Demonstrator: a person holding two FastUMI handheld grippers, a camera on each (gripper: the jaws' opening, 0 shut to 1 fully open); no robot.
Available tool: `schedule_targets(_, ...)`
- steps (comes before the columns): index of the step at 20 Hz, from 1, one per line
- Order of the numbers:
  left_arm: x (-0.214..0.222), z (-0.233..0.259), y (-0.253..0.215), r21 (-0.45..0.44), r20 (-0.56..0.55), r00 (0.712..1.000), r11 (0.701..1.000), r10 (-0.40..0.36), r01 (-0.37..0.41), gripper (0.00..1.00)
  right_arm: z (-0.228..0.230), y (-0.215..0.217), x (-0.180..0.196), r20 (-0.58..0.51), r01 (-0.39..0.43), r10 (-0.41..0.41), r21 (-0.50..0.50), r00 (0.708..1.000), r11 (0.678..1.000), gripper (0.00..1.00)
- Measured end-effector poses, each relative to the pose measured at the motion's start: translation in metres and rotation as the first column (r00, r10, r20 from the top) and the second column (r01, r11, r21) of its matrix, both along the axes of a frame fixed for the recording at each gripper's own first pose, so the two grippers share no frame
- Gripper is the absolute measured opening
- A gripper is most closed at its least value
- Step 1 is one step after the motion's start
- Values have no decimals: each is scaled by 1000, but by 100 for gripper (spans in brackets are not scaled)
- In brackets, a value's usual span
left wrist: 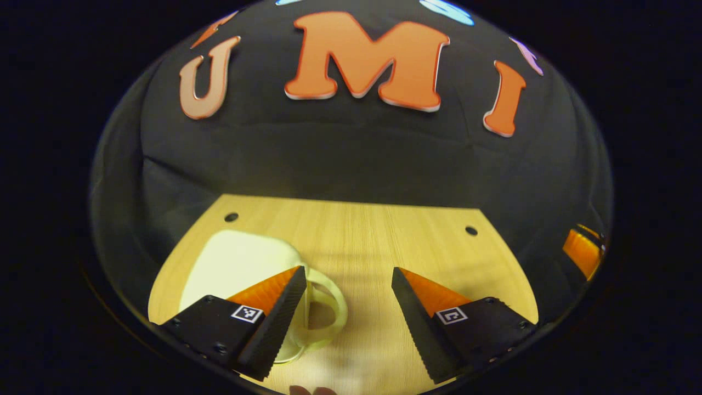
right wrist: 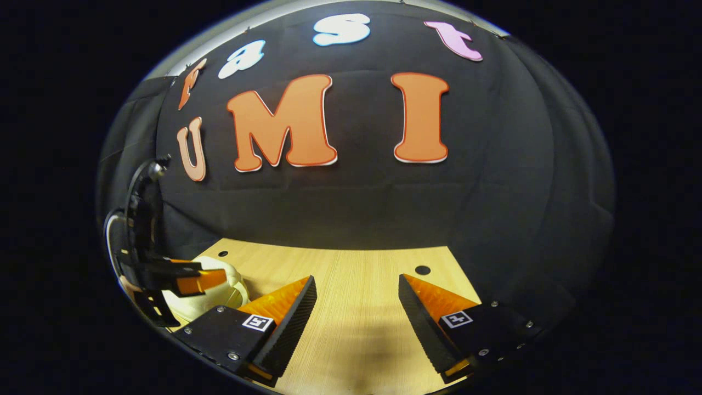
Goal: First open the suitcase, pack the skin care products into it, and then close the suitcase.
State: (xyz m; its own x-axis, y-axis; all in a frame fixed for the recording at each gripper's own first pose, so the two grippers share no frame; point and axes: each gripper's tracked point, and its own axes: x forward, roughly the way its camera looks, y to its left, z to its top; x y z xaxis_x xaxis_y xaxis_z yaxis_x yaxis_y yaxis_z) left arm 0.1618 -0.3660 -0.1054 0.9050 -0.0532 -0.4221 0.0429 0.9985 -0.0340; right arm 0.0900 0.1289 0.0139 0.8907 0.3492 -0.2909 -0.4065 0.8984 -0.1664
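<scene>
A small pale-yellow suitcase [left wrist: 236,263] lies closed on the wooden table at the left, its looped handle [left wrist: 329,307] pointing toward the middle. My left gripper [left wrist: 347,271] is open just above the table. Its left finger [left wrist: 274,318] crosses in front of the case, and the handle lies partly between the jaws without being touched. In the right gripper view my right gripper [right wrist: 357,278] stands open over bare wood with nothing between its fingers. Far to the left there, the left gripper [right wrist: 211,274] hangs over the suitcase [right wrist: 189,307].
The light wooden table [left wrist: 384,230] has two round holes [left wrist: 231,216] [left wrist: 471,230] near its back edge, where the black cloth wall rises. A cable [right wrist: 118,219] loops behind the left gripper. Bare wood [right wrist: 356,329] lies under the right gripper.
</scene>
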Motion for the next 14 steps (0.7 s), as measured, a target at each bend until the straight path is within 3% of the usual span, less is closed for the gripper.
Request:
schedule_targets(2,7,57,-20,-15,123,992,1000,25,-24,98,19,8,-4,36,-9,9,16,999,1000,96)
schedule_targets(3,5,59,-5,-17,182,983,999,37,-34,98,28,12,-7,53,-11,10,30,999,999,100)
schedule_targets(4,5,80,-12,-11,238,970,999,50,-48,98,37,16,-9,70,-14,11,44,997,999,95)
schedule_targets(6,-1,97,-28,15,344,936,997,69,-79,95,53,24,-14,110,-12,5,63,994,998,96)
schedule_targets(7,5,75,-7,30,389,918,995,77,-96,98,61,27,-17,133,-8,0,65,991,998,100)
schedule_targets(8,11,93,-16,43,432,898,993,83,-113,98,65,30,-20,155,-3,-6,61,988,998,95)
schedule_targets(9,4,123,-32,57,461,884,991,84,-124,98,69,30,-23,172,7,-17,59,985,998,95)
schedule_targets(10,4,123,-32,68,475,876,990,79,-125,98,70,32,-27,179,12,-22,54,984,998,95)
schedule_targets(14,2,127,-31,44,476,877,995,61,-93,95,70,42,-44,216,27,-41,68,976,997,100)
